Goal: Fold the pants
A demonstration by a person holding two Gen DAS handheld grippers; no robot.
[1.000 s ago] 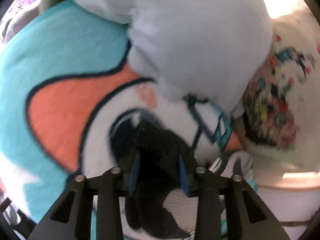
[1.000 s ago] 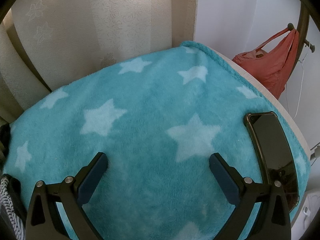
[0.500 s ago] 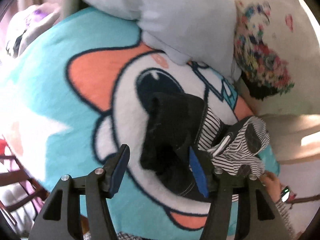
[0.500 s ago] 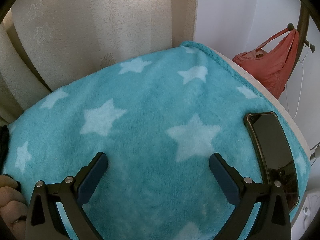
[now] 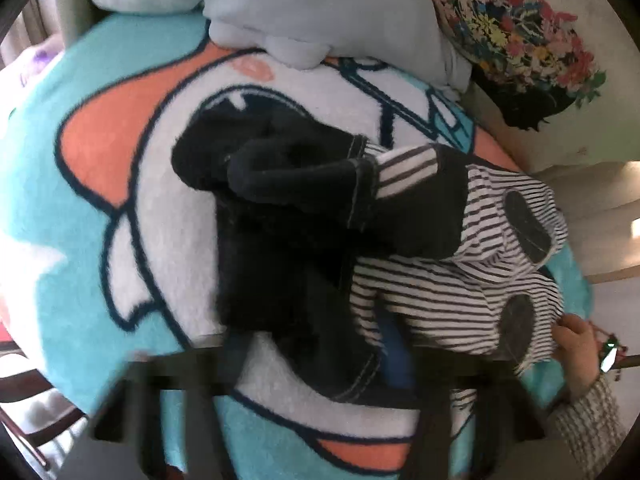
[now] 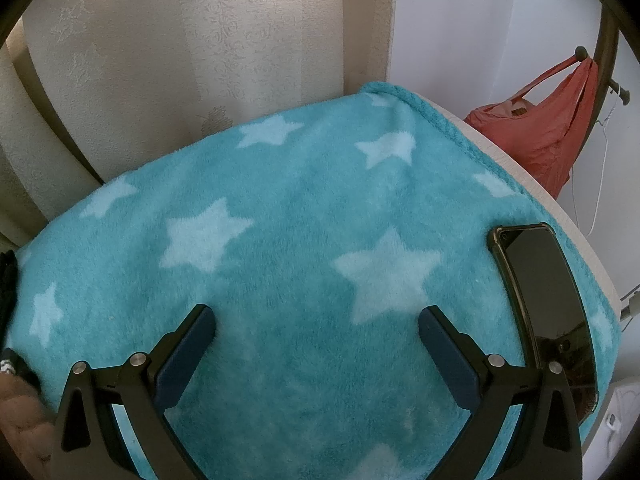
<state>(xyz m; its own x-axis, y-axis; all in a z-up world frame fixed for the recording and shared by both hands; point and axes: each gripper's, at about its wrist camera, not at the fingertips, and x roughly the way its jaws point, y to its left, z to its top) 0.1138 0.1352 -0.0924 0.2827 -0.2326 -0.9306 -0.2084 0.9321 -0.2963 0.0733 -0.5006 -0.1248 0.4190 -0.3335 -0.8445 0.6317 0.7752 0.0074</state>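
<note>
At centre of the blanket (image 5: 80, 260) the pants (image 5: 288, 216) lie bunched and unfolded, left tongs (image 5: 316, 364) blurred beyond judging at 6 o'clock, right tongs (image 6: 316, 332) spread wide, empty.

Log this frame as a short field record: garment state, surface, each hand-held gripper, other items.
garment: black pants with black-and-white striped lining, bunched and not folded flat
surface: turquoise fleece blanket with pale stars and an orange-and-white cartoon print
left hand-held gripper: blurred at the near edge of the pants; open or shut unclear
right hand-held gripper: open, holding nothing, over bare blanket
bare hand: at the striped fabric's right edge
other items: black smartphone on the blanket; red bag hanging from a rack; pale grey cushion; floral cushion
</note>
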